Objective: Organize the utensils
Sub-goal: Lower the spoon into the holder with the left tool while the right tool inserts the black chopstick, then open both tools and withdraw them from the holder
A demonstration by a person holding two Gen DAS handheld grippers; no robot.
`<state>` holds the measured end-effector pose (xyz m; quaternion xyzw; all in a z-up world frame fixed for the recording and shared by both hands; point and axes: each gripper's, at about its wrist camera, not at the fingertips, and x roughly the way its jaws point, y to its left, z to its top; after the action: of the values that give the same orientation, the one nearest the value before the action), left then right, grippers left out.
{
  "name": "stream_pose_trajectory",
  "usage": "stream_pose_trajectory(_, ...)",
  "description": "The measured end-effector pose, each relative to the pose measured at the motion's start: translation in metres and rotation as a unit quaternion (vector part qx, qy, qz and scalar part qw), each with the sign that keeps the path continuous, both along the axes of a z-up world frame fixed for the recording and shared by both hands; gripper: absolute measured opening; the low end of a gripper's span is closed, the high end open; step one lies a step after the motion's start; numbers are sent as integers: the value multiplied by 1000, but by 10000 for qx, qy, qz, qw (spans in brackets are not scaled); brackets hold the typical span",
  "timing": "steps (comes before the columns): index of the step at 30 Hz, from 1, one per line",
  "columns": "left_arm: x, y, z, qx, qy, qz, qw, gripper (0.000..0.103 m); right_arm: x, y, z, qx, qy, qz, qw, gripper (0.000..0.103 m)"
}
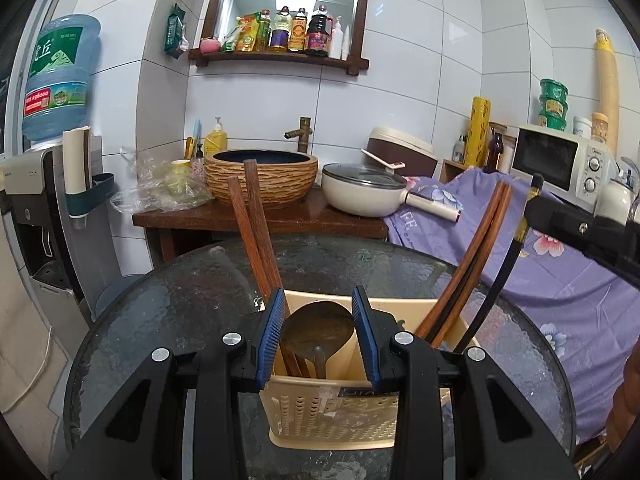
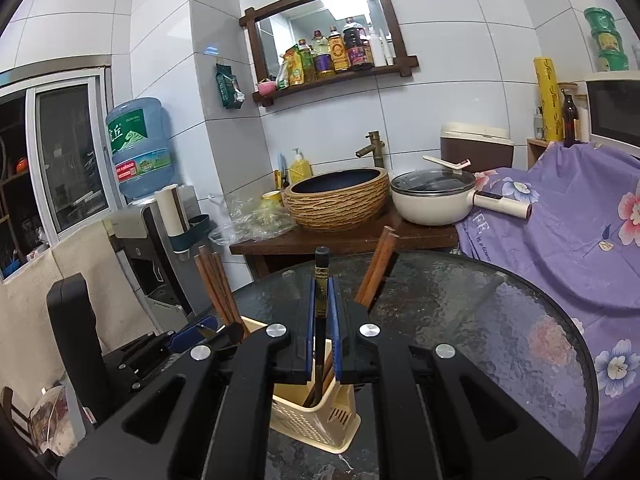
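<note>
**Both grippers over the utensil basket**

A cream plastic utensil basket [image 1: 332, 412] stands on the round glass table [image 1: 172, 304], and both grippers are down at it. The left gripper [image 1: 318, 340] has its blue-padded jaws on either side of a wooden spoon's [image 1: 318, 330] bowl, which sits upright in the basket's left compartment; the pads look to be against its edges, though I cannot be sure they press it. Beside the spoon, a pair of brown chopsticks [image 1: 252, 224] leans out to the left. In the right compartment another brown pair [image 1: 476, 252] leans to the right.

The right gripper [image 2: 321, 334] is clenched on a black chopstick [image 2: 321, 276] with a gold band, held nearly upright, its lower end down inside the basket. Behind the table are a woven-look sink bowl [image 1: 262, 178] and a cream pot [image 1: 360, 196] on a wooden counter.
</note>
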<state>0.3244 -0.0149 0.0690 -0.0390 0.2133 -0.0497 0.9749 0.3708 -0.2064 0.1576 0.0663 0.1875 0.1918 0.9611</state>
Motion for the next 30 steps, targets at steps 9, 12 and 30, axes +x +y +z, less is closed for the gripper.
stream_pose_trajectory(9, 5, -6, -13, 189, 265, -90, 9994, 34, -1, -7, -2, -59, -3, -83, 9999, 7)
stream_pose_trajectory(12, 4, -7, -13, 199, 282, -133, 9993, 35, -2, -7, -3, -86, -31, -87, 9999, 8)
stream_pose_trajectory(30, -63, 9, -8, 200, -27, -82, 9998, 85, -36, -25, -24, -80, 162, -12, 9998, 51)
